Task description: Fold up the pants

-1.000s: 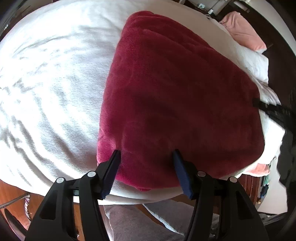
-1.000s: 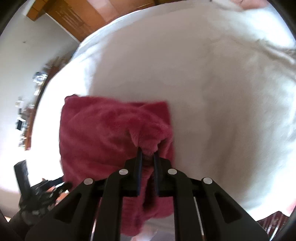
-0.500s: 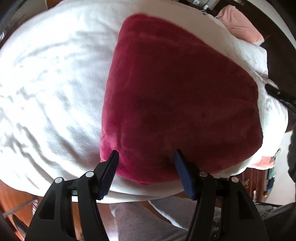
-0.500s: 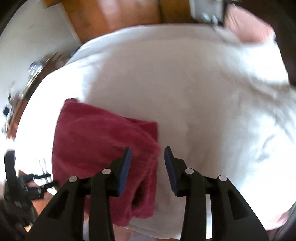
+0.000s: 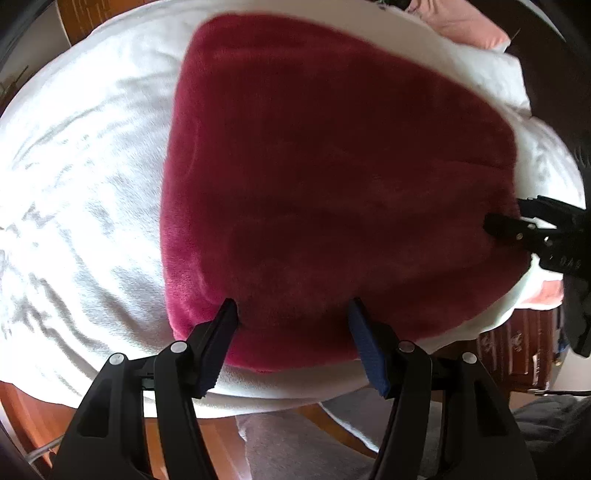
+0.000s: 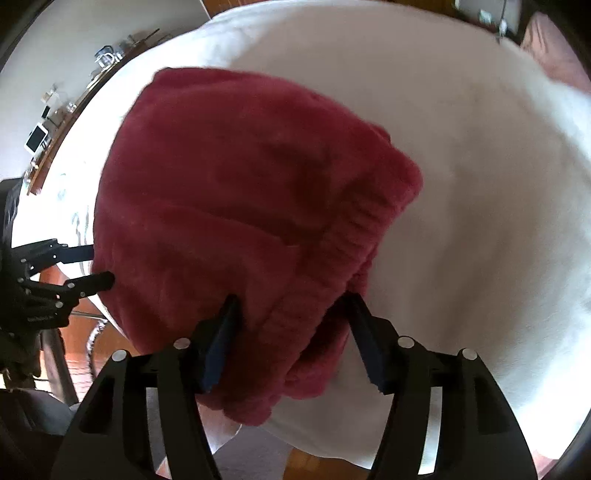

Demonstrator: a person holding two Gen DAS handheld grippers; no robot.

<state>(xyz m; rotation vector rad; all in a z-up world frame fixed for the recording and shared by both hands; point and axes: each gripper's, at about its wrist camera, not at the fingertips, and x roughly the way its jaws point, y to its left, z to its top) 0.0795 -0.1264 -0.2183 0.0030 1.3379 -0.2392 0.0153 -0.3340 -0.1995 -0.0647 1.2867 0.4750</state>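
Folded pants (image 5: 332,184) on blanket (image 5: 81,184), near edge

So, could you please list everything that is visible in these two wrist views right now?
pants: one, dark red fleece, folded, lying on the bed near its front edge; ribbed waistband on the right side.
bed cover: one, white, wrinkled, under the pants.
pillow: one, pink, far end of the bed.
shelf: one, wooden, along the wall, holding small items too tiny to identify.
floor: reddish wood, below the bed edge.
left gripper: black, blue pads, open over the pants' near edge.
right gripper: black, blue pads, open around the waistband.
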